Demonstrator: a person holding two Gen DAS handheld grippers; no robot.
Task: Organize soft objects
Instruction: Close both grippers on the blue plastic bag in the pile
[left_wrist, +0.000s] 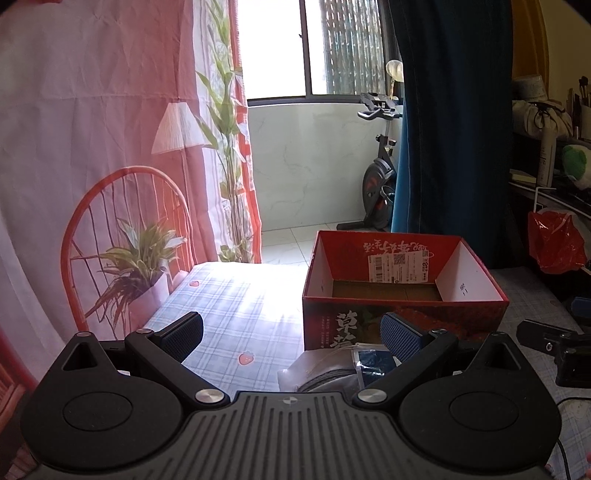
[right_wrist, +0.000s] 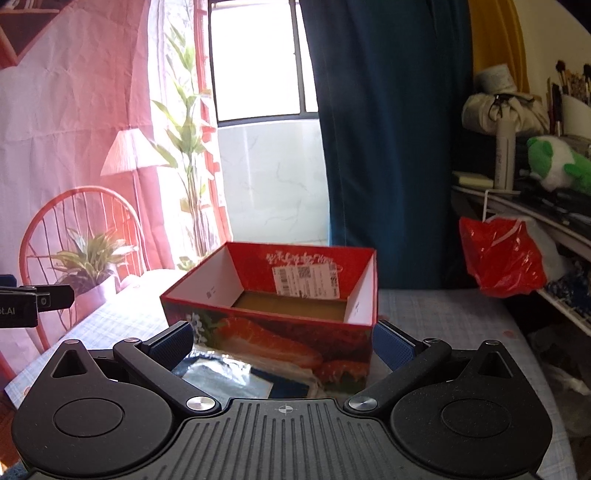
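Nearest the left wrist camera, the left gripper (left_wrist: 291, 341) is hanging with its fingers spread wide and nothing between them. Just below and toward its right finger, a soft packet in clear plastic (left_wrist: 332, 369) is lying on the checked tablecloth (left_wrist: 229, 306) — grey and dark blue fabric seems to be showing through the wrap, though the gripper body is hiding its near part. In the right wrist view the right gripper (right_wrist: 282, 341) is likewise standing wide and empty, and a flat plastic-wrapped item (right_wrist: 229, 376) is lying under it, closer to its left finger and tucked against the foot of the red box (right_wrist: 266, 332). Whether both views are showing the same packet cannot be told.

Beyond the packets, the red box is sitting open-topped on the table, its cardboard floor bare, a shipping label stuck on its far inner wall. From the left gripper it is lying ahead and to the right; from the right gripper it is lying almost straight ahead — so the right side is looking better lined up for a drop.

Judging from this, no soft thing is in the box yet, and each gripper is needing to dip down and slightly inward to reach its packet.

Farther back, a dark blue curtain (right_wrist: 388, 147) is hanging beside the bright window (left_wrist: 277, 48).
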